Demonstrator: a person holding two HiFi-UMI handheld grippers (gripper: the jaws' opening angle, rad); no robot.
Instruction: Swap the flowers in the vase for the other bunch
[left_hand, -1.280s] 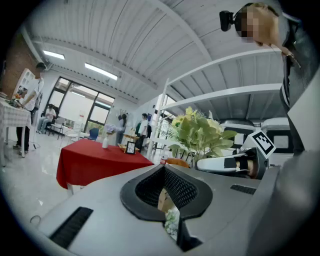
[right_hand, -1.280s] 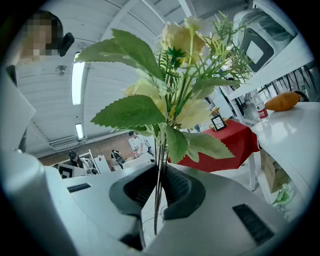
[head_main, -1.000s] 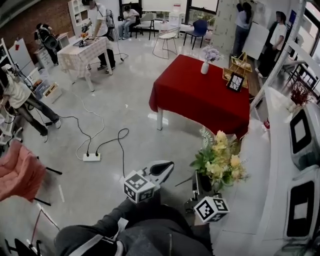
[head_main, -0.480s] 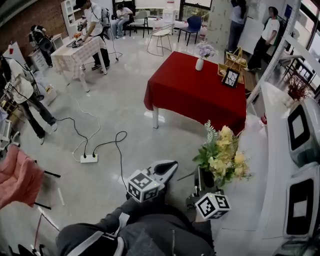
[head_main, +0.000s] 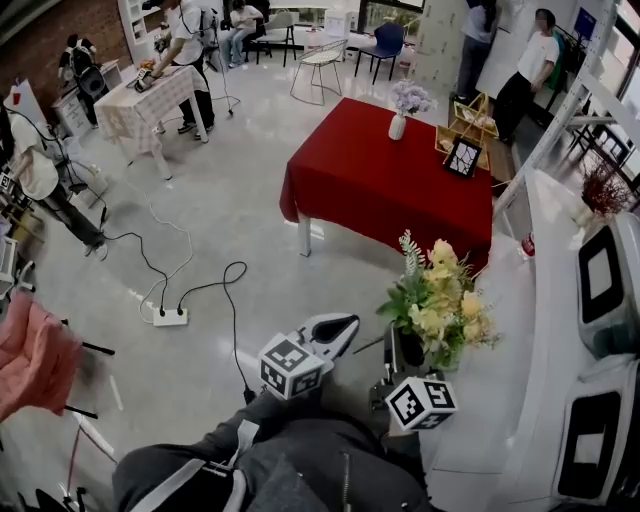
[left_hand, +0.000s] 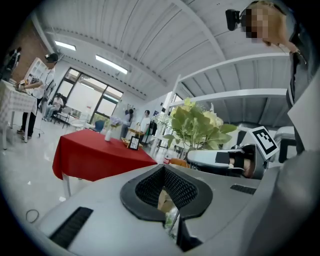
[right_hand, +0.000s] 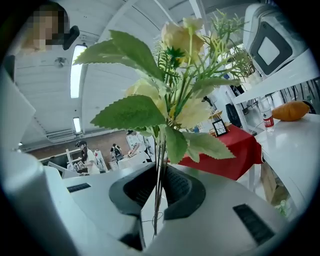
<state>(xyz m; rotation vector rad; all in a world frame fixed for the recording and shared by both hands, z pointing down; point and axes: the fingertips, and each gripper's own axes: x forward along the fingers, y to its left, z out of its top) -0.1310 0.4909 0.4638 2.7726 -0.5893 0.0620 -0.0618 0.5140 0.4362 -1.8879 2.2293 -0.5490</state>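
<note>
with the right gripper (right_hand: 156, 202), pinching the thin green stems of the yellow bunch (right_hand: 170, 100), jaws nearly together on them, blooms and leaves standing upright above. with the left gripper (left_hand: 167, 200), holding nothing, jaws pressed together, carried just beside the right one in front of the body. ahead across the floor (head_main: 200, 250), at the far end of the red tabletop (head_main: 380, 190): a white vase (head_main: 397, 127) with pale purple flowers (head_main: 408, 97) upright in it, well apart from the yellow bunch. near the vase, a picture frame (head_main: 463, 158). along the right, a white counter (head_main: 520, 330). on the floor, a power strip (head_main: 168, 317) with cables
</note>
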